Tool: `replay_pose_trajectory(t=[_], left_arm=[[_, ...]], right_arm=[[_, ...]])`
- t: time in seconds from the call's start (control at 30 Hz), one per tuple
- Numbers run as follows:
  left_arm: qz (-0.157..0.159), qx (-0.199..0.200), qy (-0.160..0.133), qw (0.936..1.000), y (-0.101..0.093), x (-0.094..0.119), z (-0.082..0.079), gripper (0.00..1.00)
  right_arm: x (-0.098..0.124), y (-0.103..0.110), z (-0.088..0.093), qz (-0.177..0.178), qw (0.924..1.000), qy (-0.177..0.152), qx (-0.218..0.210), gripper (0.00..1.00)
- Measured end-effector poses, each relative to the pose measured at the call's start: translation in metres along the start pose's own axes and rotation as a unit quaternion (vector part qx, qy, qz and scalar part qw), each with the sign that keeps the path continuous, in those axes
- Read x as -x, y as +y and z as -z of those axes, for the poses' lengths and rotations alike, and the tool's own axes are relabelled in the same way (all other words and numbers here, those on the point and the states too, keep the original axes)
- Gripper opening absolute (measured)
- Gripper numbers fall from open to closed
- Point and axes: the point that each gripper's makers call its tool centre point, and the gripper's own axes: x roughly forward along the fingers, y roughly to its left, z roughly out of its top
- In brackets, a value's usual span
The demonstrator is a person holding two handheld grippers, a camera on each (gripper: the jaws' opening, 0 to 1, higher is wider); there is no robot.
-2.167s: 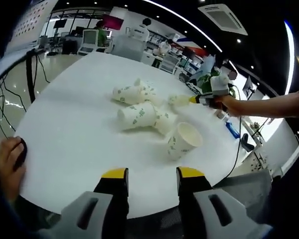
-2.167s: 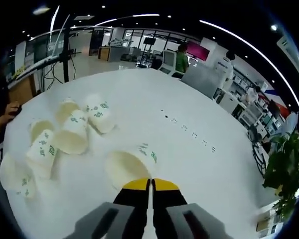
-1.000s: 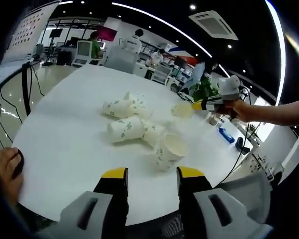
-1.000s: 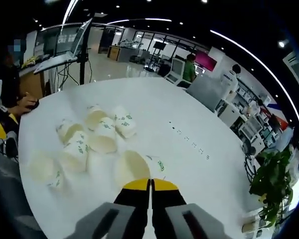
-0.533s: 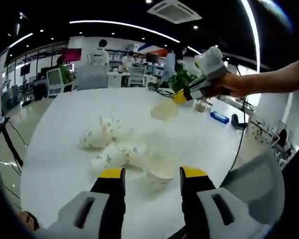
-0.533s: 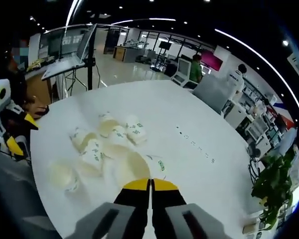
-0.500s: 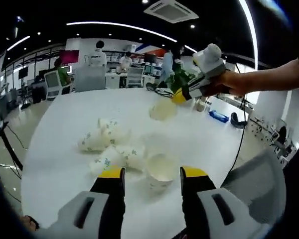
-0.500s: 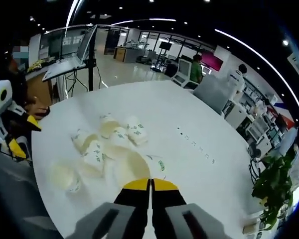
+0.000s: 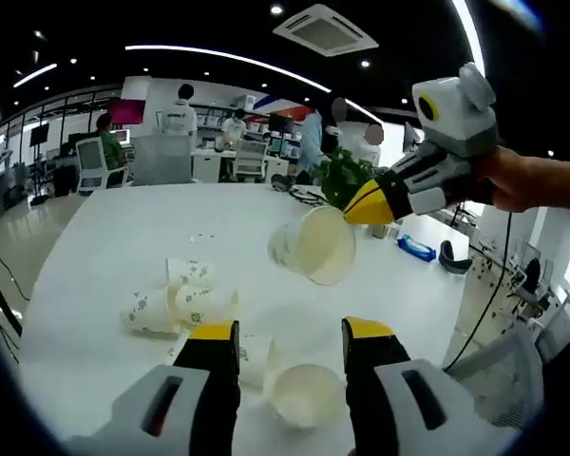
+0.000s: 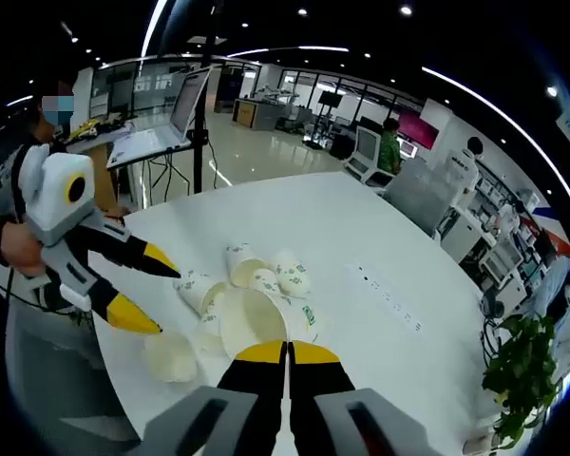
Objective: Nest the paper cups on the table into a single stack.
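Left gripper view: we see our right gripper entering from the right, its yellow-tipped jaws pinched together on the rim of a paper cup. The held cup hangs above the white counter, lying roughly level, its long axis running left to right and its open mouth turned towards us. A hand grips the tool from the far right. Our left gripper sits low, jaws wide apart and holding nothing, with an upright cup standing mouth-up between them. Further left, tipped cups lie on their sides.

In the right gripper view, the left gripper reaches in from the left, spread open above the upright cup.
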Motion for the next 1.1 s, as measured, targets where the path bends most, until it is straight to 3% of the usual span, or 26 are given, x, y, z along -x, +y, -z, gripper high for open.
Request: replay_pose_trajectory(t=[0.13, 0.37, 0.73, 1.1], left_arm=[[-0.002, 0.013, 0.004, 0.9999, 0.005, -0.004, -0.003, 0.41], [-0.010, 0.041, -0.004, 0.9991, 0.006, 0.002, -0.007, 0.30], [-0.002, 0.046, 0.005, 0.9989, 0.002, 0.010, -0.006, 0.02], [0.017, 0.017, 0.038, 0.9990, -0.004, 0.028, 0.010, 0.03]], right_arm=[[-0.002, 0.013, -0.003, -0.012, 0.9999, -0.005, 0.005, 0.00], [-0.002, 0.033, -0.005, -0.024, 0.9997, -0.008, 0.005, 0.00], [-0.007, 0.052, -0.007, -0.040, 0.9991, -0.008, 0.006, 0.00], [-0.008, 0.073, 0.007, -0.056, 0.9984, 0.008, -0.005, 0.00]])
